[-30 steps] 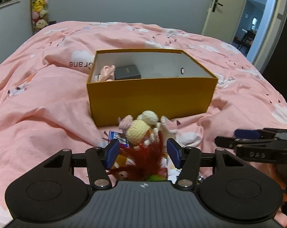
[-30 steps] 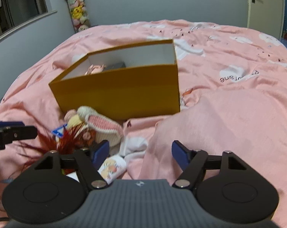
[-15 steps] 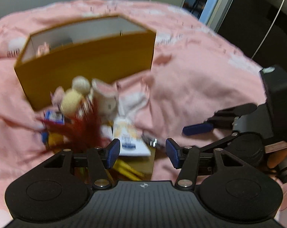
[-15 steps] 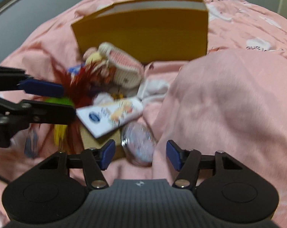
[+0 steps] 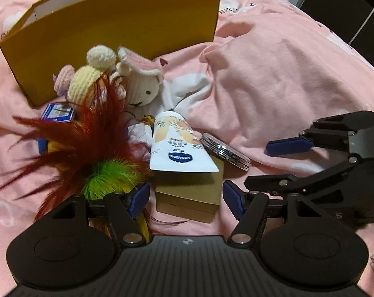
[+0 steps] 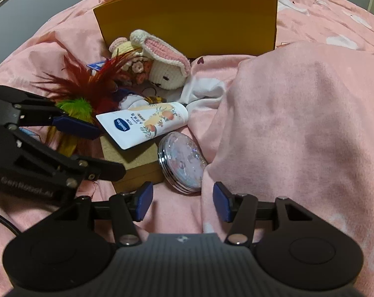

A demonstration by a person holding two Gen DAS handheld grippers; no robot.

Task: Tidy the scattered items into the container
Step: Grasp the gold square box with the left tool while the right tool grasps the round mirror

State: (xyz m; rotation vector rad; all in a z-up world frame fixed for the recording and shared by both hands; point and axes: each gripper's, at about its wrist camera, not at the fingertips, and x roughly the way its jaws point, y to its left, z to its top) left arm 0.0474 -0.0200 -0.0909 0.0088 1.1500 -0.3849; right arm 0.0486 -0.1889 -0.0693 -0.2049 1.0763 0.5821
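A yellow cardboard box (image 5: pixel 112 27) (image 6: pixel 191 17) stands on the pink bed. In front of it lies a pile: a crochet bunny (image 5: pixel 142 84) (image 6: pixel 167 71), a crochet doll (image 5: pixel 85 84), a red and green feather toy (image 5: pixel 92 148) (image 6: pixel 83 86), a white cream tube (image 5: pixel 177 146) (image 6: pixel 144 123) on a small brown box (image 5: pixel 189 190) (image 6: pixel 132 158), and a round glittery compact (image 5: pixel 224 151) (image 6: pixel 182 163). My left gripper (image 5: pixel 185 199) is open just before the brown box. My right gripper (image 6: pixel 182 201) is open just before the compact.
A raised fold of pink duvet (image 6: pixel 298 123) lies right of the pile. A blue card (image 5: pixel 58 111) and a white cloth (image 6: pixel 201 91) lie among the items. The right gripper's fingers (image 5: pixel 288 146) show in the left view, the left gripper's fingers (image 6: pixel 73 123) in the right view.
Both grippers have dropped lower and moved in towards the pile. The box now sits higher in both views and its inside is hidden. Both grippers stay open.
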